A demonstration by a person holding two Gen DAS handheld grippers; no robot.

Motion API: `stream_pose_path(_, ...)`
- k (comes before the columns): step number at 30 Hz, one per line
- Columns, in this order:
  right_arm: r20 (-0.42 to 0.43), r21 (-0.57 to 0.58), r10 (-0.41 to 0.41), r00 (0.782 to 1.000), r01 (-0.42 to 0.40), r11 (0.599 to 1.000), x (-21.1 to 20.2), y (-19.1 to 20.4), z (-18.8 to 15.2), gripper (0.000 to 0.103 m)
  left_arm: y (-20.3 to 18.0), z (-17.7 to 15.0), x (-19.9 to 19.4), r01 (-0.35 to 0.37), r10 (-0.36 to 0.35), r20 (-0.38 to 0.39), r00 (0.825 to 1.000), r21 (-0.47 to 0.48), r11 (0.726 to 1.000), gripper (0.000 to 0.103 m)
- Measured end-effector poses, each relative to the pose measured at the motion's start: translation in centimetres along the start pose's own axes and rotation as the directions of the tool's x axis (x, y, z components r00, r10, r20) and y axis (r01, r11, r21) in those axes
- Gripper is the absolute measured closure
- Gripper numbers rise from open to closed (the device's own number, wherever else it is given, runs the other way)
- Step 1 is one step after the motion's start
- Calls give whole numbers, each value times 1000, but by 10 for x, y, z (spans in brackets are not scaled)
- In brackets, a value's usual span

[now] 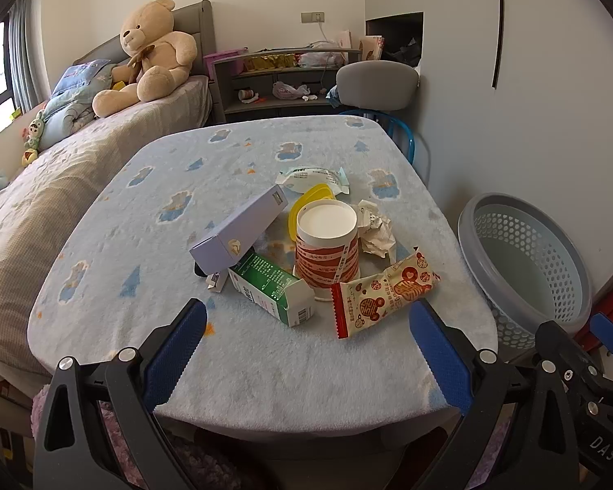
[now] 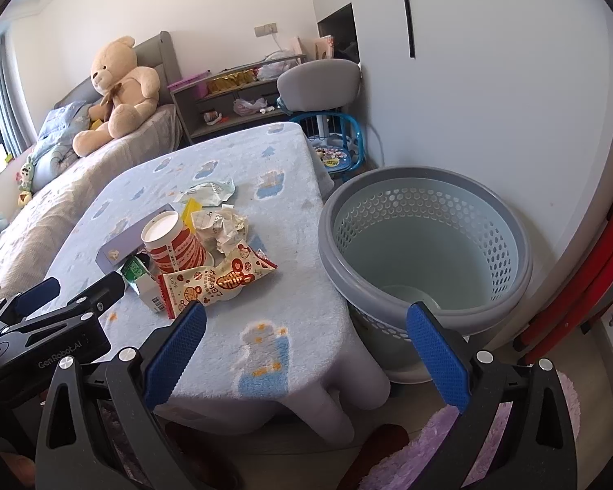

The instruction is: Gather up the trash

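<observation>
Left gripper (image 1: 306,343) open, trash pile (image 1: 306,253) just ahead, untouched

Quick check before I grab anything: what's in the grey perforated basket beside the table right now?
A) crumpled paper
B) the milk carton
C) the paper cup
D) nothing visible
D: the basket shows only bare floor and walls; all the trash sits on the table.

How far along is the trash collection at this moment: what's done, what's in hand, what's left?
Done: nothing; the basket looks empty.
In hand: nothing. The left gripper and right gripper are both open and hold nothing.
Left: the whole pile on the table: paper cup, milk carton, snack wrapper, purple box, crumpled paper, yellow lid and plastic packet.
</observation>
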State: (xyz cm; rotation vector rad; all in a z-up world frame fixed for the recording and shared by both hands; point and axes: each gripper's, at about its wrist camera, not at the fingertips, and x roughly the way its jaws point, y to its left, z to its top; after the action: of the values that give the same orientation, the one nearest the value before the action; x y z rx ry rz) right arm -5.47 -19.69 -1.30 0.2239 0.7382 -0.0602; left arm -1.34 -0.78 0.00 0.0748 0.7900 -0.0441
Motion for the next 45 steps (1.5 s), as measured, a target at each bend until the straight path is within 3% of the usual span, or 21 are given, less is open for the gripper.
stream_pose_path(45, 12, 8, 1, 1000, -1, 1000, -7, -2, 2, 7, 7, -1, -9, 1, -1, 12, 1000, -14, 1000, 8)
